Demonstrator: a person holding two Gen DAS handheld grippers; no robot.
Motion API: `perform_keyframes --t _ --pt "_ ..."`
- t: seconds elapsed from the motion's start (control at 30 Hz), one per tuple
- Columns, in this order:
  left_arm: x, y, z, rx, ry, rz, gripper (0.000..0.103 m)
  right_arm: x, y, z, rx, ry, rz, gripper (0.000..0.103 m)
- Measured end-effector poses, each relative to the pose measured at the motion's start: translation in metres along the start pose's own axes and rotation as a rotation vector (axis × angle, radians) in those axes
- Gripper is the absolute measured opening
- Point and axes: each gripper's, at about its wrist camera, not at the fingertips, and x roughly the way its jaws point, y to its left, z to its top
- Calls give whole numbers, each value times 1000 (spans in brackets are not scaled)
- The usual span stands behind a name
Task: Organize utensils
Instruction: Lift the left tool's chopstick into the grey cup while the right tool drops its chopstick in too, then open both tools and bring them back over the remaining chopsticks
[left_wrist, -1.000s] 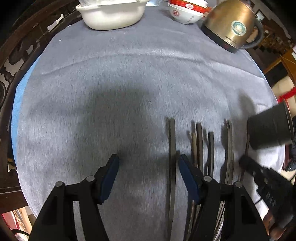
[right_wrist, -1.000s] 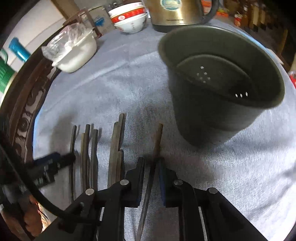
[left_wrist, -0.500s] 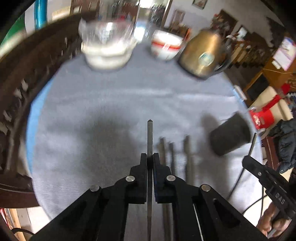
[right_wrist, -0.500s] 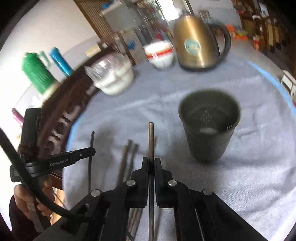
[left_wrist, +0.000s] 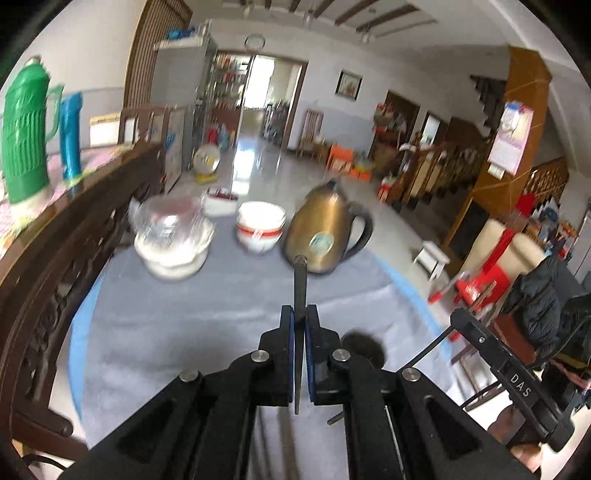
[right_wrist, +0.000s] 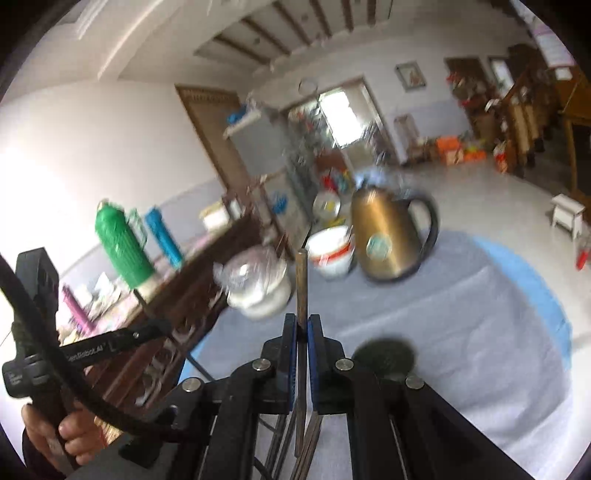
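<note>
We find one dark chopstick (left_wrist: 300, 284) clamped between the fingers of the left gripper (left_wrist: 300, 314), at centre frame, its tip reaching up over the kettle (left_wrist: 325, 236). The right gripper (right_wrist: 302, 321) is likewise clamped on a brown chopstick (right_wrist: 301, 284), centre of its view. More chopsticks (right_wrist: 284, 443) lie below it on the grey cloth (right_wrist: 461, 332). The dark cup (right_wrist: 384, 356) sits just right of the fingers, partly hidden. Bowls (left_wrist: 260, 229) and a white dish (left_wrist: 173, 247) stand at the far edge, blurred.
</note>
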Motion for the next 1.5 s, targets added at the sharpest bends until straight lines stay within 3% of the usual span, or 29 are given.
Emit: perform_keyframes --t 0.17,0.33,0.43,0.63,0.87,0.97,1.0,1.07,1.1,1.17,1.2,1.33,1.37,1.5 --pt "4 -31 28 1 -87 -36 6 -13 -9 36 -3 -121 -72 6" --pt "24 -56 41 1 -106 -47 6 4 -25 55 -1 -147 -150 6" --pt "45 -66 40 -9 -78 -62 6 18 -32 56 -8 -125 -185 6" --pt "96 -66 16 -31 51 -47 6 41 -56 40 2 -24 -222 6" --pt "122 -57 -11 -30 176 -39 6 56 -84 18 119 98 -179 10" --pt "116 -52 -16 -18 194 -55 15 61 -99 12 216 146 -104 12" --pt "113 -51 -20 -5 196 -60 29 62 -103 11 240 154 -81 12" --pt "104 -46 -26 14 187 -61 51 60 -110 5 292 159 -45 28" --pt "96 -42 -29 26 168 -55 52 59 -113 2 311 153 -34 34" --pt "84 -32 -38 49 150 -40 52 49 -117 -3 342 118 -5 66" --pt "80 -25 -42 51 149 -34 52 41 -117 -6 349 85 1 67" --pt "69 20 -67 18 186 72 52 18 -113 -23 351 71 22 60" --pt "69 31 -75 6 206 105 52 16 -111 -28 354 88 35 52" --pt "71 73 -113 -72 302 173 52 27 -93 -60 335 200 84 39"
